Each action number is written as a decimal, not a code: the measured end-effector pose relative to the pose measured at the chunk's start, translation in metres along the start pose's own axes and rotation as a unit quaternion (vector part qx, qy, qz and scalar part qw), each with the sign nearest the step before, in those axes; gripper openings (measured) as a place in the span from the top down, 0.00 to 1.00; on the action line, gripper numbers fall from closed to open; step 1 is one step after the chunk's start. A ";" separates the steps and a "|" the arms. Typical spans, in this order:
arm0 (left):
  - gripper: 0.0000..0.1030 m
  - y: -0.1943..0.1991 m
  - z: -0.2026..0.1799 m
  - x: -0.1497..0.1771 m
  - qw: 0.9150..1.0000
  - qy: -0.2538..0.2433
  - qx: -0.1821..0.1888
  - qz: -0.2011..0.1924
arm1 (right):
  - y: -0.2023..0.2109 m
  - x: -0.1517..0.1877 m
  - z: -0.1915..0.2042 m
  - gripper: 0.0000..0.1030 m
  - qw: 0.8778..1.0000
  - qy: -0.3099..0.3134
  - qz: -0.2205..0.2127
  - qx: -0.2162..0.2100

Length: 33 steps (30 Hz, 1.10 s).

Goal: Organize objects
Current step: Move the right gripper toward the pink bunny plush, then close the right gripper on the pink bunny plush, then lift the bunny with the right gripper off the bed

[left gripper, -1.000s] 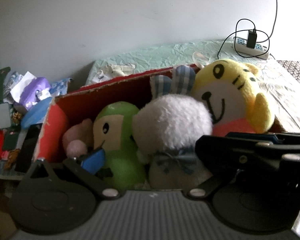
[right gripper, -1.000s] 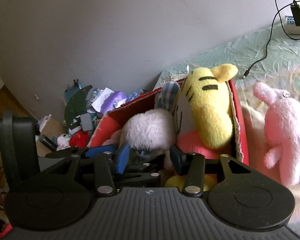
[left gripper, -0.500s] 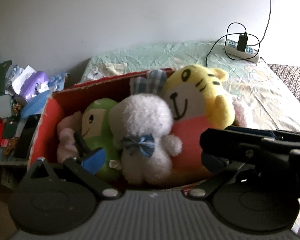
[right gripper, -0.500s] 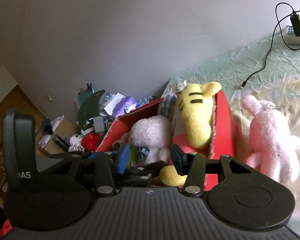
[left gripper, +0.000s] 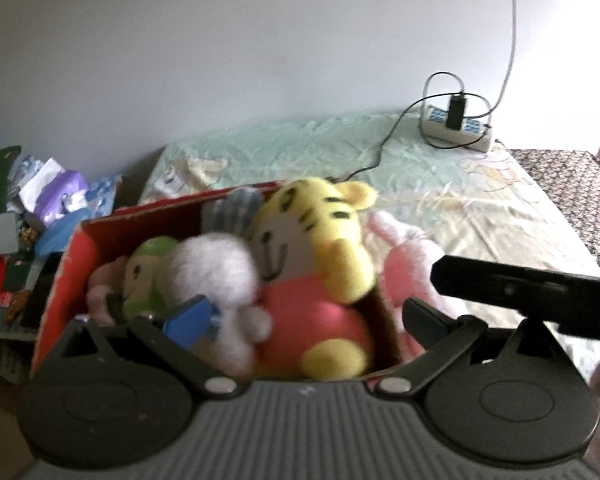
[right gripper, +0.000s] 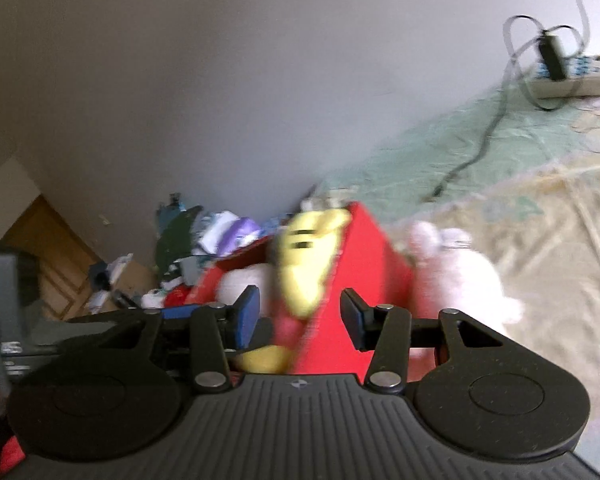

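A red cardboard box (left gripper: 66, 272) sits on the bed and holds a yellow tiger plush (left gripper: 316, 240), a white plush (left gripper: 216, 276), a green plush (left gripper: 144, 276) and a small pink one. A pink bunny plush (left gripper: 408, 256) lies on the bed just right of the box; it also shows in the right wrist view (right gripper: 460, 276). My left gripper (left gripper: 300, 316) is open and empty, above the box's near edge. My right gripper (right gripper: 300, 312) is open and empty, above the box's (right gripper: 360, 264) right wall. The tiger (right gripper: 304, 260) shows between its fingers.
A white power strip (left gripper: 456, 128) with a black cable lies at the far side of the bed by the wall. A pile of clutter (left gripper: 24, 208) lies on the floor left of the box. A brown patterned blanket (left gripper: 572, 184) covers the bed's right part.
Both grippers have pulled back and up from the box, so the plushes look smaller. The right gripper's jaws have spread wider. The pink bunny has come into the left wrist view.
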<state>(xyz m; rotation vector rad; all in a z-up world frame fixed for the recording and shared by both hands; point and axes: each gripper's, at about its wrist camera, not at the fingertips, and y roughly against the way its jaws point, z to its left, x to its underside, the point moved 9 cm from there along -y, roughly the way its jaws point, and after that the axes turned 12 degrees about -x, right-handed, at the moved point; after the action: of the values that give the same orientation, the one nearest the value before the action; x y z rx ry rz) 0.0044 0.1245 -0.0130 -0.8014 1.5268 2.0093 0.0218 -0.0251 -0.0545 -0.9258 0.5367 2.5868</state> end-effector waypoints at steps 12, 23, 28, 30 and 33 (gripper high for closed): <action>0.01 0.020 -0.048 -0.005 0.997 0.006 0.067 -0.030 | 0.005 0.004 -0.100 0.53 0.995 -0.037 0.042 0.079; 0.02 0.014 -0.091 0.013 0.995 -0.008 0.097 -0.001 | -0.025 0.018 -0.139 0.43 0.992 -0.086 0.075 0.058; 0.02 0.012 -0.094 0.013 0.995 -0.002 0.095 0.008 | -0.035 0.020 -0.138 0.62 0.988 -0.131 0.079 -0.006; 0.02 0.012 -0.096 0.013 0.996 -0.003 0.093 0.010 | -0.034 0.019 -0.135 0.70 0.987 -0.143 0.070 -0.024; 0.02 0.012 -0.104 0.013 0.995 -0.007 0.097 0.012 | -0.029 0.015 -0.128 0.75 0.991 -0.115 0.068 -0.020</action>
<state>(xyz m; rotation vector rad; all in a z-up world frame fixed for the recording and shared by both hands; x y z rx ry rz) 0.0035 0.0217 -0.0350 -0.6930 1.7006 1.8440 0.0913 -0.0548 -0.1629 -0.6099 0.4999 2.7882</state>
